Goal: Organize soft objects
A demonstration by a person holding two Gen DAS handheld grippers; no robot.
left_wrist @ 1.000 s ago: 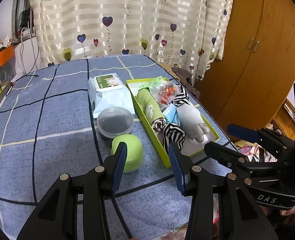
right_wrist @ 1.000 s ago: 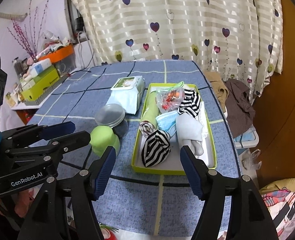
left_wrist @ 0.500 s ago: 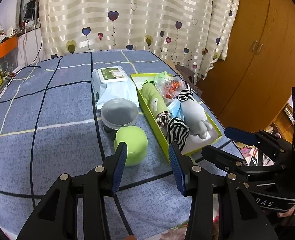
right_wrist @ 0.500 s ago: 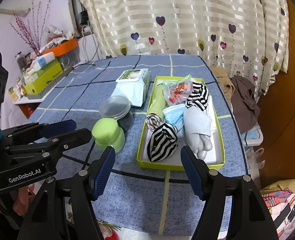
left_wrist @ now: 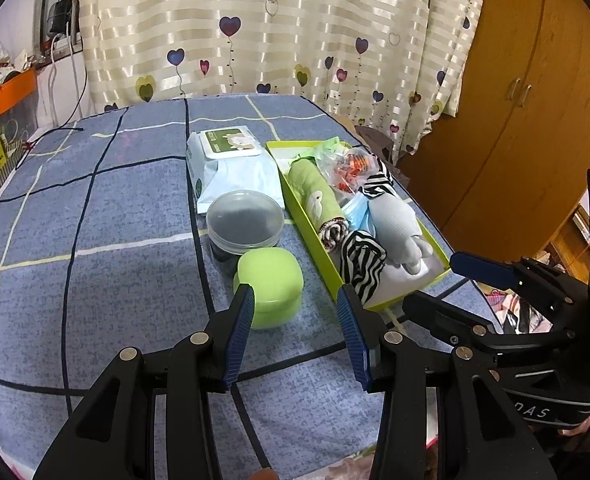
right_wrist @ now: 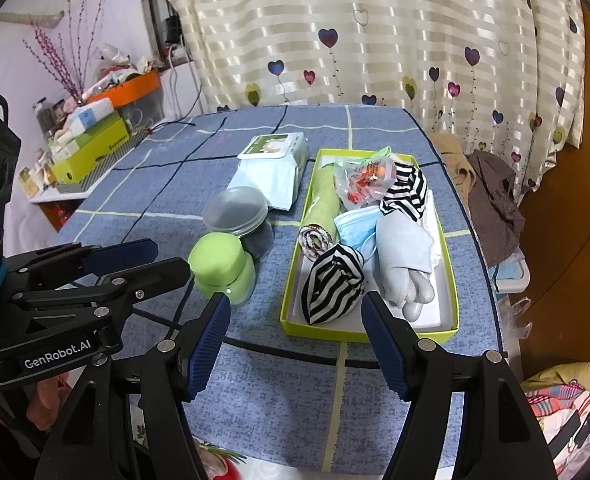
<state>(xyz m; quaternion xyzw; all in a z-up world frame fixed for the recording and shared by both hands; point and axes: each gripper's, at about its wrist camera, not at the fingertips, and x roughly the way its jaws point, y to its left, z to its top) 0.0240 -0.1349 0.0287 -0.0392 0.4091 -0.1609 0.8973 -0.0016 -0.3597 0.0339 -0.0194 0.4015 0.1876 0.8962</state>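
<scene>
A lime-green tray point(right_wrist: 451, 280) point(left_wrist: 291, 188) on the blue tablecloth holds soft items: a rolled green towel point(left_wrist: 315, 196) point(right_wrist: 323, 204), two striped black-and-white bundles point(right_wrist: 331, 284) point(right_wrist: 407, 188), a blue face mask point(right_wrist: 355, 230), a pale grey sock bundle point(right_wrist: 405, 256) point(left_wrist: 399, 228) and a clear bag of orange bits point(right_wrist: 365, 180). My left gripper point(left_wrist: 295, 300) is open and empty, close to the table's near edge beside a green lidded box point(left_wrist: 271, 280). Nothing sits between the fingers of my open right gripper point(right_wrist: 295, 312), in front of the tray's near end.
A wet-wipes pack point(left_wrist: 231, 164) point(right_wrist: 273, 164) and a clear lidded jar point(left_wrist: 245, 222) point(right_wrist: 239, 212) lie left of the tray. Clothes hang over a chair point(right_wrist: 491, 188) right of the table. A wooden wardrobe point(left_wrist: 535, 92) stands at right, cluttered shelves point(right_wrist: 91, 136) at left.
Both grippers have drawn back and risen slightly from the table, so the tray and boxes look smaller and farther. Both stay open; nothing on the table has moved.
</scene>
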